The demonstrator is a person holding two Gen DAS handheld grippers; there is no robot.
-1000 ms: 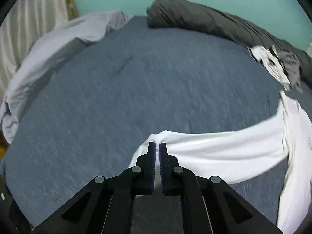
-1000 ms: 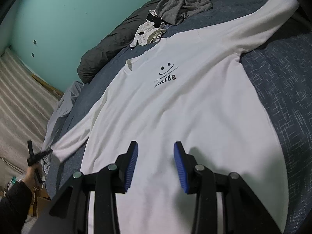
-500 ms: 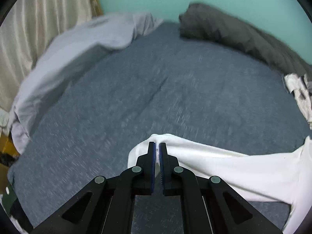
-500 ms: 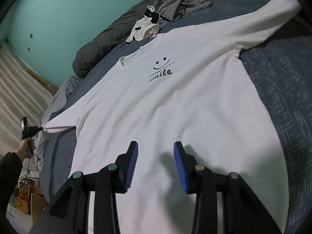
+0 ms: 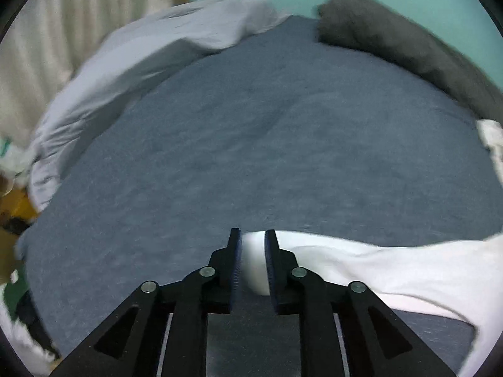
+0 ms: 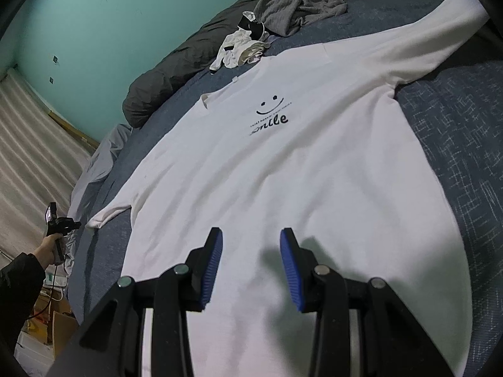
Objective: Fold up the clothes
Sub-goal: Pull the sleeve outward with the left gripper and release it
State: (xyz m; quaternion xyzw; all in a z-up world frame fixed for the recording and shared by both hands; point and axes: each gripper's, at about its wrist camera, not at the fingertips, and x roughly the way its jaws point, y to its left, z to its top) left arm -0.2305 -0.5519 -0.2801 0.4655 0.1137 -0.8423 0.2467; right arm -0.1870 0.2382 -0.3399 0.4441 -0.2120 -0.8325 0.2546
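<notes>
White long-sleeved shirt [image 6: 283, 172] lies flat, print up, on the blue bed [image 6: 456, 144], collar toward the far dark duvet [image 6: 163, 78], its long axis across both spread sleeves. One shirt, two grippers. Left gripper [image 5: 252, 253] is opening (cuff between the pads, loose). Right gripper [image 6: 251, 260] hovers parted above the hem, holding nothing.

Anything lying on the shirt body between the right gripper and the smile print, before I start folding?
Nothing visible. The right gripper hangs open over the lower body of the white shirt, and the fabric up to the smile print is bare. The crumpled white garment and grey garment lie beyond the collar.
</notes>
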